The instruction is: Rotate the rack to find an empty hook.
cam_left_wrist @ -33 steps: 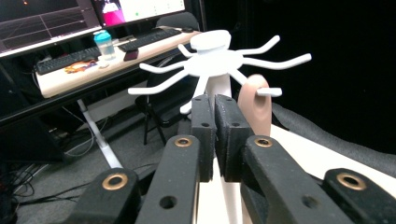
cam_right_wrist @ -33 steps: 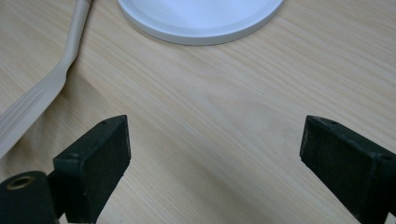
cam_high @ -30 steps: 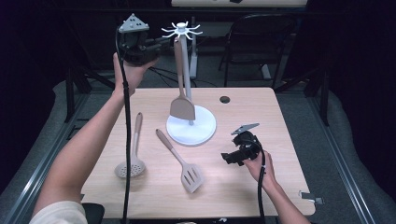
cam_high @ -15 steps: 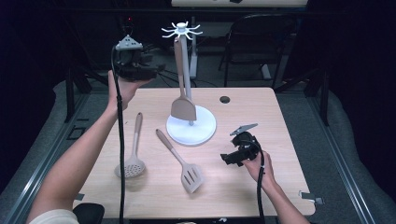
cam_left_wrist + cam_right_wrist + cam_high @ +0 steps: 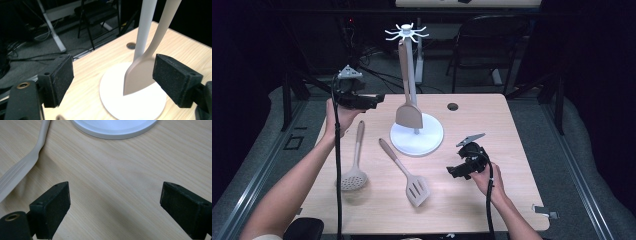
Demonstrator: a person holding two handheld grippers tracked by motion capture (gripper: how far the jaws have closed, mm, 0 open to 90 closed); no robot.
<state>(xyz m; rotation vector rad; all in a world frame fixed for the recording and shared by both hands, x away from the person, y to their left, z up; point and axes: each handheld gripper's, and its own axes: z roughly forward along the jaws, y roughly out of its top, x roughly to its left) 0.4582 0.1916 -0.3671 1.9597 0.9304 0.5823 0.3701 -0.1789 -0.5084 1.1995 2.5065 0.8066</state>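
Note:
A white utensil stand [image 5: 417, 137] rises from a round base at the table's middle back. A beige solid turner [image 5: 408, 112] hangs from its hooked top, blade just over the base. Left of the stand, above the table's back left, my left gripper [image 5: 374, 101] points at it. Its jaws have just been opening and hold nothing. In the left gripper view the turner [image 5: 140, 75] and base [image 5: 140, 105] lie beyond the open left gripper [image 5: 118, 76]. My right gripper [image 5: 455, 172] rests open on the table at right, nothing between the jaws of the right gripper [image 5: 117, 207].
A beige skimmer [image 5: 354, 175] and a slotted turner [image 5: 409, 180] lie on the wooden table [image 5: 512, 200] in front of the stand. A cable hole [image 5: 452, 106] sits at the back. A chair [image 5: 492, 45] and desk legs stand behind the table.
My left gripper has come down from beside the stand's top to just above the table's back left, and its jaws have opened. The right gripper has stayed put.

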